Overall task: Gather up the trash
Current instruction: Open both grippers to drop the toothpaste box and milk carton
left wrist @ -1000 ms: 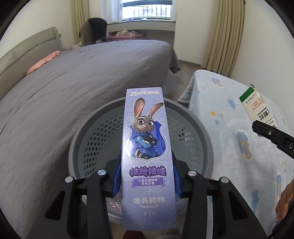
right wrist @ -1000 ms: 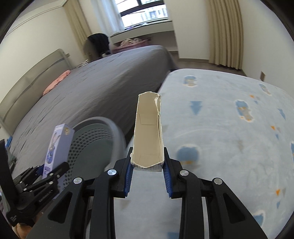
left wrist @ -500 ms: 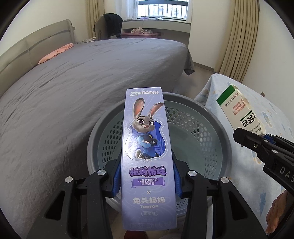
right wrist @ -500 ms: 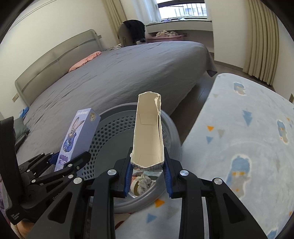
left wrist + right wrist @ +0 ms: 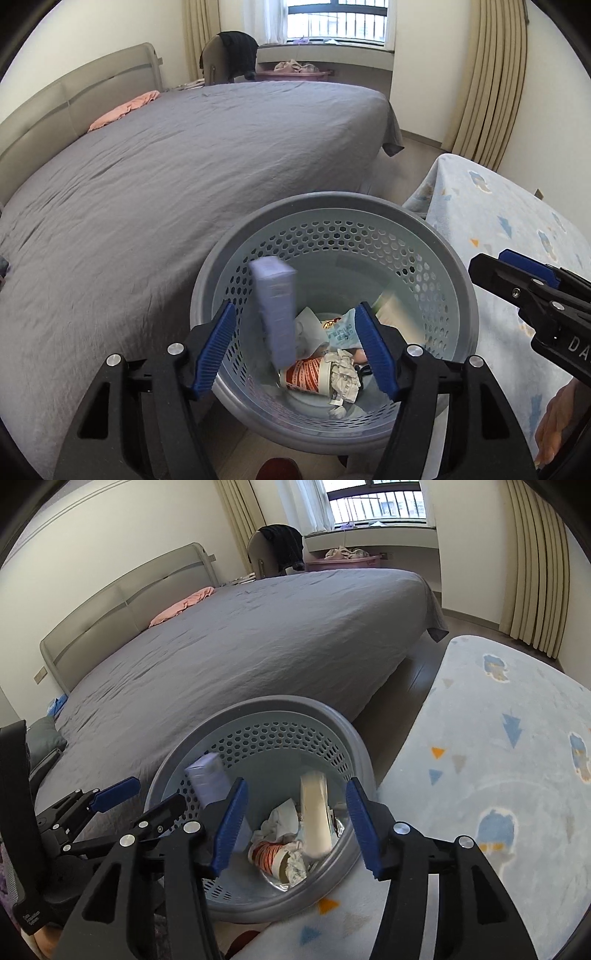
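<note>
A grey perforated trash basket [image 5: 325,206] [image 5: 258,709] stands between the bed and the blanket-covered surface. My left gripper [image 5: 295,347] is open over its near rim; the purple toothpaste box [image 5: 277,314] [image 5: 207,779] is blurred, falling inside the basket. My right gripper [image 5: 293,827] is open above the basket; the beige carton [image 5: 316,816] [image 5: 388,306] is blurred, dropping in. A red paper cup [image 5: 306,376] [image 5: 269,856], crumpled paper [image 5: 343,373] and wrappers lie at the bottom. The right gripper also shows at the right of the left wrist view [image 5: 517,280].
A large bed with a grey sheet [image 5: 184,166] [image 5: 240,638] lies left of and behind the basket. A pale blue patterned blanket [image 5: 517,229] [image 5: 498,757] covers a surface at right. Curtains [image 5: 487,74] and a window ledge stand at the back.
Both grippers have opened and let go: the purple box and the beige carton have left the jaws and are falling into the basket. Both grippers have moved closer over the basket.
</note>
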A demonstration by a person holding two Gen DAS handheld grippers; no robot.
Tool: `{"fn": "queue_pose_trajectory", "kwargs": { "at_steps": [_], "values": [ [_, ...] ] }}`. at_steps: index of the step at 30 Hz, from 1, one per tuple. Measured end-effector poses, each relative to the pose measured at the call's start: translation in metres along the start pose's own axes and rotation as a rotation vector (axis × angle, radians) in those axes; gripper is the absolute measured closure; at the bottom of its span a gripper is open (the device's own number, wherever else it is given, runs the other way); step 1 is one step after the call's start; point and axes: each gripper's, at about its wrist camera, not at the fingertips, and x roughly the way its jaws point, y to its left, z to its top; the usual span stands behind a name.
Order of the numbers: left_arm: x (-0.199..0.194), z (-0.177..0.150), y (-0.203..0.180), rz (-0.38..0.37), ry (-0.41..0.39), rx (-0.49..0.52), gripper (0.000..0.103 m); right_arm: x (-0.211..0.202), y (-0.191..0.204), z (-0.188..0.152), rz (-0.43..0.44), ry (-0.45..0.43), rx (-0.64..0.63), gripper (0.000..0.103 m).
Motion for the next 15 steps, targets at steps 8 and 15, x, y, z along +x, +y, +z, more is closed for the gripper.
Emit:
{"fn": "queue_pose_trajectory", "kwargs": {
  "at_steps": [8,15],
  "values": [
    [0.0009,0.0024,-0.0005,0.013,-0.01,-0.009,0.028,-0.0003,-0.0017,-0.0059,-0.017,0.007,0.017,0.05],
    [0.0002,0.0036,0.0028,0.023,-0.014,-0.023,0.02,-0.0036,-0.0017,-0.0103,-0.032,0.001,0.023,0.047]
  ]
}}
